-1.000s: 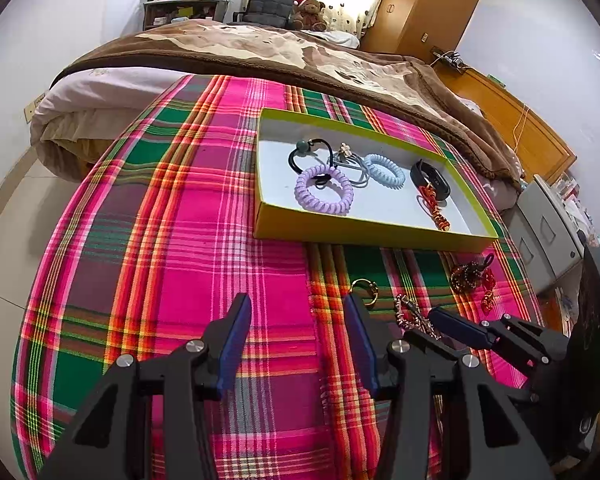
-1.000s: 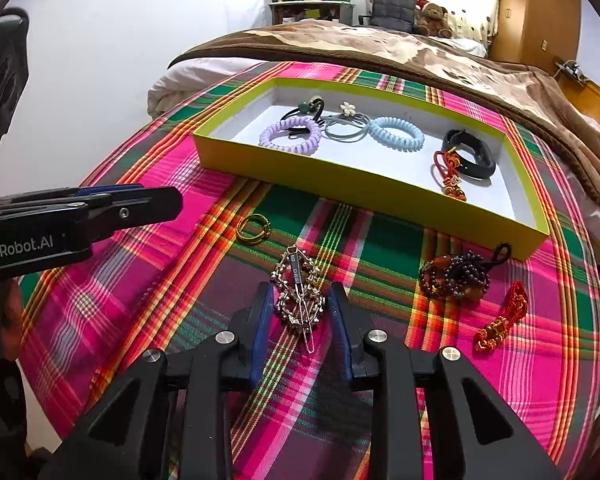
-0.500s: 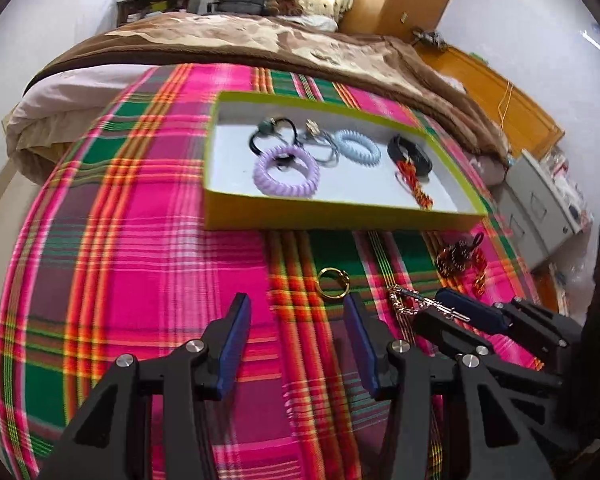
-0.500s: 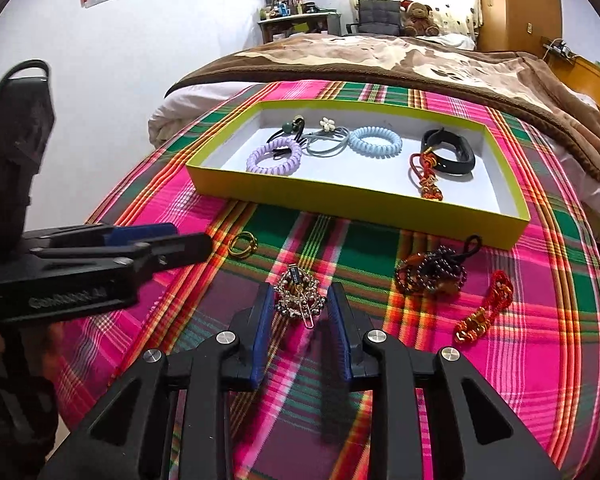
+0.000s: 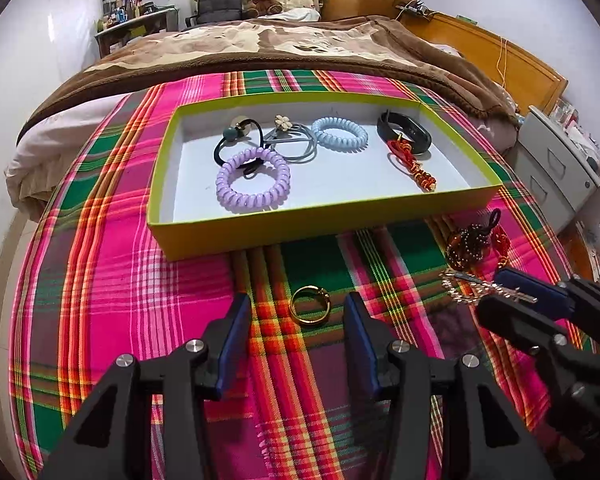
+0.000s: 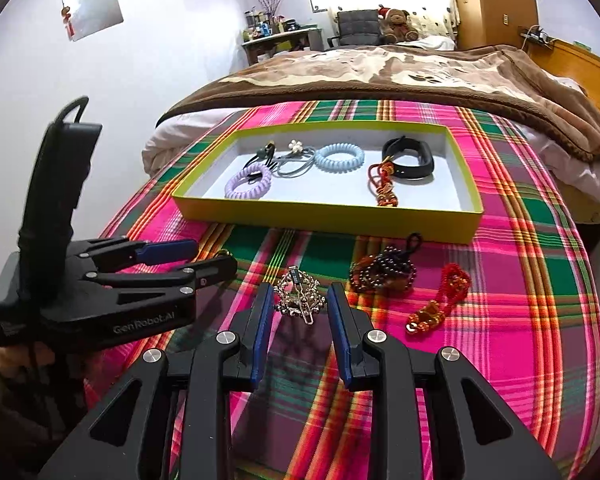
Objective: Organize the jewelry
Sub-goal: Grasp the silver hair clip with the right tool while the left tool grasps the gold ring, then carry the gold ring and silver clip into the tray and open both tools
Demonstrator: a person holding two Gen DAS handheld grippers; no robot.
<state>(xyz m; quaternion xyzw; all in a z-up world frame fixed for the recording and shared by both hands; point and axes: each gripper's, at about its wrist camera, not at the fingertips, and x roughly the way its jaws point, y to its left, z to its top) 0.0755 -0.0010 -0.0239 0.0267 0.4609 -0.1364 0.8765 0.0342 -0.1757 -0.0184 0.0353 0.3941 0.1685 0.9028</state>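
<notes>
My left tongs [image 5: 296, 312] stand open over the plaid cloth [image 5: 112, 280], and the gold ring [image 5: 310, 305] lies flat between their blue pads, touching neither. My right tongs [image 6: 298, 304] are open too, their pads either side of the silver clip [image 6: 300, 298] on the cloth; I cannot tell whether they touch it. The yellow box [image 5: 320, 224] is my landmark. Both ring and clip lie on my side of the box, outside it, the clip to the right of the ring. Also outside, near the box's right front corner, rest the dark beads [image 6: 382, 272] and, just right of them, a red cord [image 6: 440, 300]. Inside the box lie a purple coil tie [image 5: 253, 179], a blue coil tie [image 5: 340, 135], a black band [image 5: 404, 132], another red cord [image 5: 412, 162] and some thin hair ties [image 5: 288, 140].
</notes>
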